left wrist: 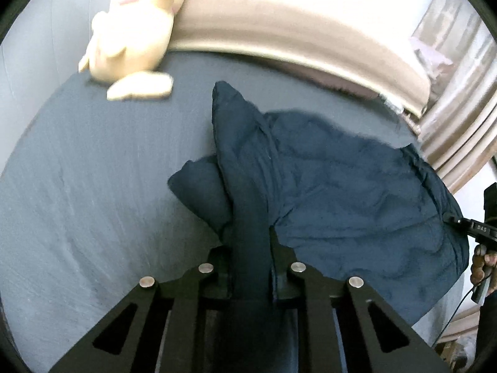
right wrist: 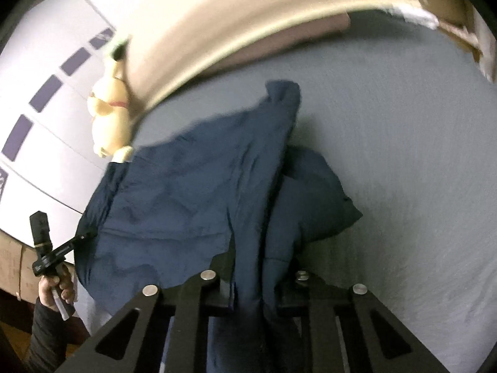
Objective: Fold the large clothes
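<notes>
Left gripper [left wrist: 248, 264] angled down, fingers pinching dark navy puffy garment [left wrist: 341, 192]. Right gripper [right wrist: 257, 279] same tilt, fingers clamped on same garment. Garment centre-frame on grey bed sheet [left wrist: 93, 171]; cream plush toy [left wrist: 133, 40] at 11 o'clock.

We are carrying two matt black tools. On the left tool [left wrist: 248, 248] four round silver screw heads are shining across angular arms with wedge-shaped cut-outs; the right tool [right wrist: 257, 267] is showing the same. Our right hand [left wrist: 481, 267] is trailing a thin black cable. Our left hand [right wrist: 57, 289] is wearing a dark ribbed sleeve [right wrist: 46, 338].
</notes>
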